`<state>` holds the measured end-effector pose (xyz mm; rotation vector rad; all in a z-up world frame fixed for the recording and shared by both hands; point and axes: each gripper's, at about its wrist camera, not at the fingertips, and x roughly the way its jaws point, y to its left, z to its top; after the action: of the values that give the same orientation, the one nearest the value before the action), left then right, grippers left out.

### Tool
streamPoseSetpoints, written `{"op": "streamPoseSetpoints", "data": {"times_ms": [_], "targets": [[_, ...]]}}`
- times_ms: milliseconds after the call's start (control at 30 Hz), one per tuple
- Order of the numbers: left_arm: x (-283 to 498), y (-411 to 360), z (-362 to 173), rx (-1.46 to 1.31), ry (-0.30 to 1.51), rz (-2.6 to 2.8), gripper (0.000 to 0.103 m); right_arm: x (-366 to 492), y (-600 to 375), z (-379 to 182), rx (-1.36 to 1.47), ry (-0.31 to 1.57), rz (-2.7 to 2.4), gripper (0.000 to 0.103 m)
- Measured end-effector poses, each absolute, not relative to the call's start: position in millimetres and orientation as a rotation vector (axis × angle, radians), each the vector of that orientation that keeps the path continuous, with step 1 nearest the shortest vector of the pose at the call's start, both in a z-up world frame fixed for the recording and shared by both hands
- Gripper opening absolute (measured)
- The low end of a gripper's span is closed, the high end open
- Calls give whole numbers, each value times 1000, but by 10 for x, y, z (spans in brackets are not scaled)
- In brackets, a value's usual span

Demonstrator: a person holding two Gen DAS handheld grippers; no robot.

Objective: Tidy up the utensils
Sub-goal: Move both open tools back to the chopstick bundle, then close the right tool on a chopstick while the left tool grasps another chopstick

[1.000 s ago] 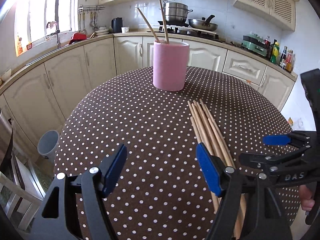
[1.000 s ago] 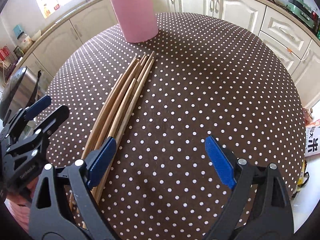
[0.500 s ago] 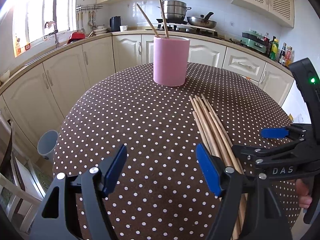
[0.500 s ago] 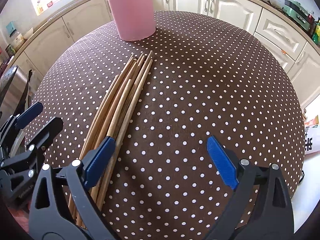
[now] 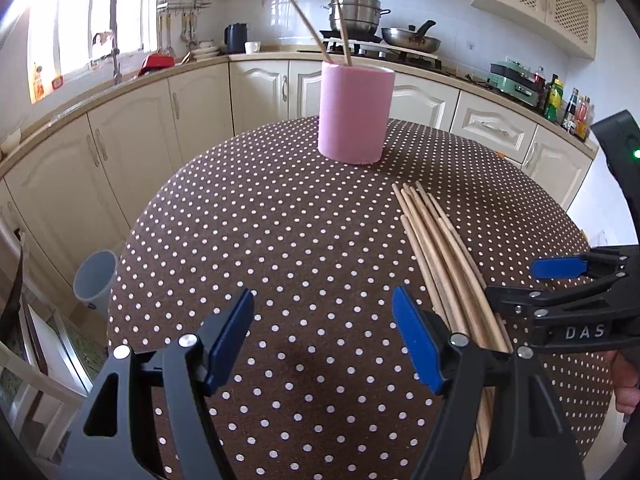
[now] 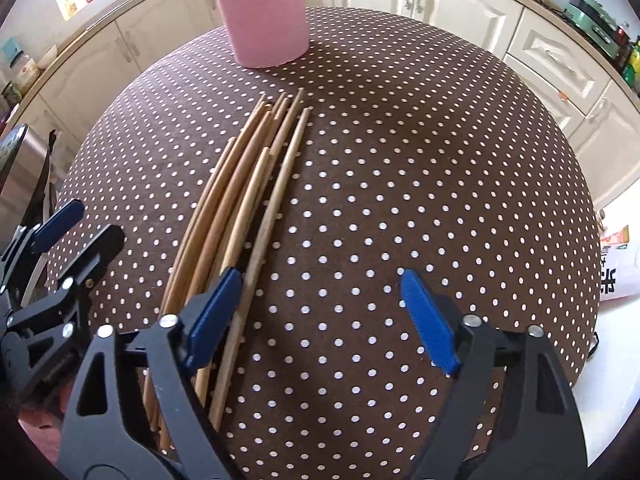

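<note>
Home kitchen: cabinets point(image 5: 132, 140), stove pots point(image 5: 354, 10).

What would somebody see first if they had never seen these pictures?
Probably the pink cup, standing upright at the far side of the brown polka-dot table with two chopsticks poking out. Next, the bundle of wooden chopsticks lying flat in front of it. The left gripper and right gripper are both open, blue pads apart.
</note>
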<state>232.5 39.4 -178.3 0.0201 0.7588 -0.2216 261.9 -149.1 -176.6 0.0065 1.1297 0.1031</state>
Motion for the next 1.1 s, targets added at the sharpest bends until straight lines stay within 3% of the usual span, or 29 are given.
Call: {"op": "streamPoseSetpoints", "data": {"times_ms": [100,200,233,267,533,700,1100], "targets": [[2349,405,-1802,-6,771,-227,71,2655,-1427,-1775,-18,1135,95,66],[2368,402,-1801,-19,778,-224,71,2712,-1333,-1763,-74,1094,81,62],[2363,403,-1796,-20,777,-228,71,2727,-1348,-1756,-58,1104,88,53],[2357,395,-1783,-18,776,-231,71,2735,-1358,-1739,-54,1107,93,35],[2391,272,-1753,-10,805,-266,71,2646,-1533,-1704,-79,1074,210,12],[2492,113,-1831,26,879,-288,71,2622,-1878,-1692,57,1079,290,6],[2684,-176,-1818,116,912,-258,71,2628,-1999,-1743,141,1058,375,6]]}}
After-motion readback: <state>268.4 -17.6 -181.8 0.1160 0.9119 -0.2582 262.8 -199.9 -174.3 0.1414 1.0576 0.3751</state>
